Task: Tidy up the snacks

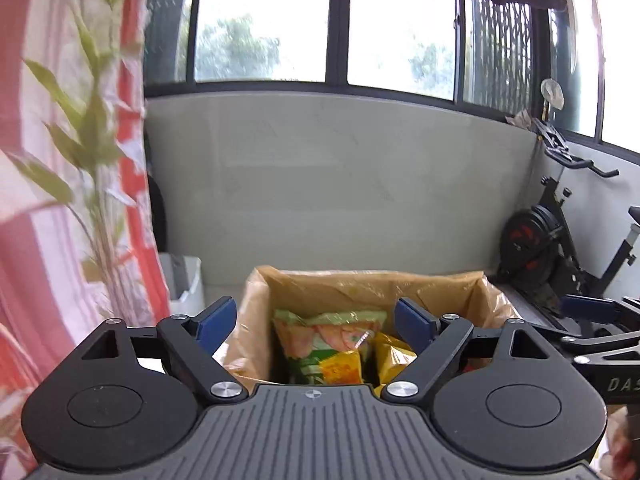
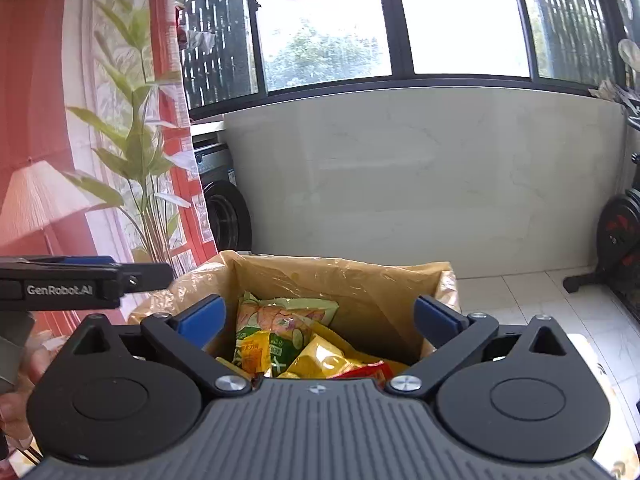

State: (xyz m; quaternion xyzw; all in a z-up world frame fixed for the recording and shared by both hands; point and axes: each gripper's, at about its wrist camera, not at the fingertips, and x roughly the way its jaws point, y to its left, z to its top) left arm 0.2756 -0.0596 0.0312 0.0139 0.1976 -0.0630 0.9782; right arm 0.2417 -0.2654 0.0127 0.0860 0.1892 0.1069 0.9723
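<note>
A cardboard box lined with a clear plastic bag point(image 1: 360, 284) point(image 2: 360, 280) stands on the floor below both grippers. Inside lie snack packets: a green and pink chip bag point(image 1: 320, 336) point(image 2: 280, 316), yellow packets point(image 1: 390, 356) point(image 2: 320, 358) and a red packet point(image 2: 372, 372). My left gripper point(image 1: 316, 318) is open and empty above the box. My right gripper point(image 2: 318, 316) is open and empty above the box too. The left gripper also shows side-on in the right wrist view point(image 2: 84, 276), and the right gripper shows at the right edge of the left wrist view point(image 1: 592, 312).
A tall green plant point(image 2: 136, 152) and a red patterned curtain point(image 1: 48, 200) stand to the left. A white bin point(image 1: 188, 280) is left of the box. An exercise bike point(image 1: 560, 248) stands at the right. A grey wall under windows is behind.
</note>
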